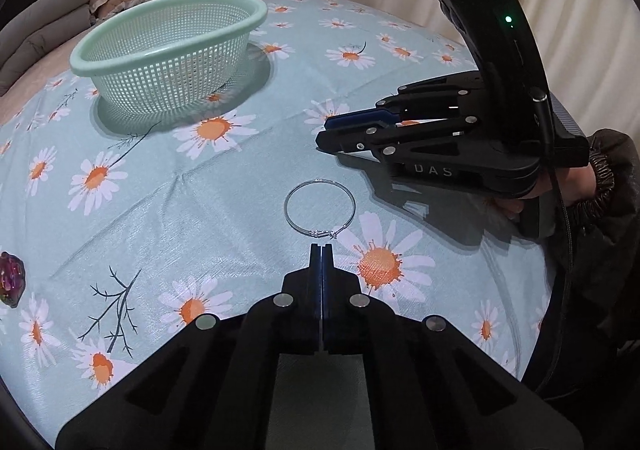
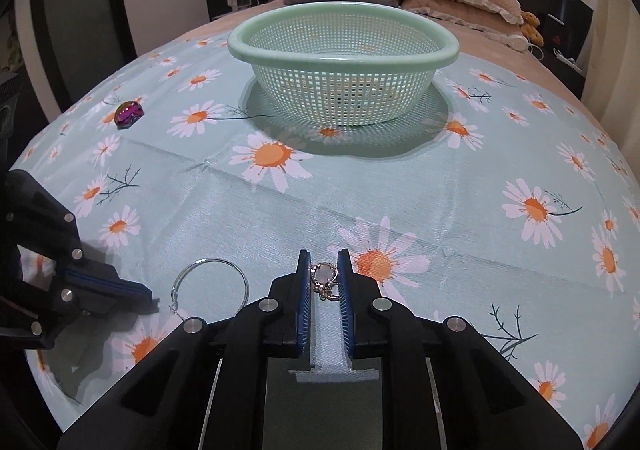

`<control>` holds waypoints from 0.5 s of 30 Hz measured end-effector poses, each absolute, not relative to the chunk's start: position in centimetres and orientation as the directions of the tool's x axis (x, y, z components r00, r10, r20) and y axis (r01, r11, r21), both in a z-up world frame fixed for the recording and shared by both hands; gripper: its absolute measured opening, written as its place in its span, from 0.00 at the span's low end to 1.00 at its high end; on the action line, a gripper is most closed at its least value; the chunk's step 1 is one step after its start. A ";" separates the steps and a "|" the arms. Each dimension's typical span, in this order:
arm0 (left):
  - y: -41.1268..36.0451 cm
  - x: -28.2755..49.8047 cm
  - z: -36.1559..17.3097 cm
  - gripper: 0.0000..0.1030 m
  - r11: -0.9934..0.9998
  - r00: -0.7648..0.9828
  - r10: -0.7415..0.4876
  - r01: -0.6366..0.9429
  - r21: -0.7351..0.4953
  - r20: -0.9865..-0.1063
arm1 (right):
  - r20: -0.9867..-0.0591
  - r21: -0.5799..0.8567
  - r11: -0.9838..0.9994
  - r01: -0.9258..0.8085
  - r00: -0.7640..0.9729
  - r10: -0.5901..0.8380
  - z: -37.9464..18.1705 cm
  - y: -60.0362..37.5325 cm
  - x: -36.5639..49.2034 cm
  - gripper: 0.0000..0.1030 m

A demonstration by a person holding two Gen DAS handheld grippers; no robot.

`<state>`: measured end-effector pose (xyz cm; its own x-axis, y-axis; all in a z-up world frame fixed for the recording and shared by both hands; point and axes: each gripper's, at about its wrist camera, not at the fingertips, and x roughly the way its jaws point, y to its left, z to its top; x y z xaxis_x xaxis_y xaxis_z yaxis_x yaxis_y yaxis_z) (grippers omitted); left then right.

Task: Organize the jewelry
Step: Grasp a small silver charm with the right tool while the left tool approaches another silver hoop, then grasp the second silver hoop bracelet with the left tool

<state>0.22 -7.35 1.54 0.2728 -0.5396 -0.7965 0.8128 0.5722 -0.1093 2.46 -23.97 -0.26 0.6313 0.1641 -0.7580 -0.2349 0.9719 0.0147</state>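
Spread over the bed, the daisy-print cloth [image 2: 400, 186] fills nearly everything I can see, with folded blankets and pillows stacked at the far end. Largest thing on it is the pale green mesh basket [image 2: 448, 50], standing upright near the far side and, as far as I can make out through the mesh, with nothing in it. Coming nearer, my right gripper [image 2: 324, 274] sits low over the cloth with its jaws narrowed on a small silver pendant [image 2: 323, 275]; the blue pads stand on either side of the charm, seemingly pinching it, and a short bit of clasp or chain trails back between them toward me. My left gripper [image 1: 321, 250] has its jaws fully together, and its tips sit just at the near edge of the thin wire hoop [image 1: 320, 208], where the little clasp lies; I cannot tell whether the tips have caught that wire or merely closed beside it, since it is so fine. The hoop lies flat, its ring extending away from the left fingertips toward the basket. A small purple iridescent stone [image 2: 129, 113] rests well off to the left, apart from both hands. What matters next, I judge, is that the basket lies straight ahead of the right gripper and ahead and leftward of the left one, so each load needs lifting clear and carrying forward.
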 end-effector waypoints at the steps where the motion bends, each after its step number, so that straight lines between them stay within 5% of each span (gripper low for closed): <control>1: -7.4 0.3 1.7 0.09 0.579 0.284 -0.535 0.809 -0.101 -0.795 | -0.756 0.018 0.972 -0.232 0.633 0.165 -0.2 -24.1 2.4 0.12; 4: -7.3 1.0 2.5 0.43 0.591 0.279 -0.559 0.794 -0.140 -0.781 | -0.752 0.023 0.974 -0.227 0.638 0.166 0.1 -24.4 2.2 0.12; 6: -7.6 1.6 2.8 0.53 0.606 0.284 -0.552 0.782 -0.143 -0.784 | -0.749 0.025 0.973 -0.228 0.640 0.170 0.2 -24.5 2.2 0.12; 15: -10.9 2.9 1.2 0.53 0.581 0.222 -0.527 0.798 -0.158 -0.820 | -0.730 0.038 0.976 -0.215 0.660 0.174 1.0 -25.3 1.7 0.12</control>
<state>2.92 -10.85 1.22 0.2217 -0.5272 -0.8203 0.7985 0.5810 -0.1577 1.69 -25.30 1.03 0.6605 0.1737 -0.7305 -0.2145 0.9760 0.0381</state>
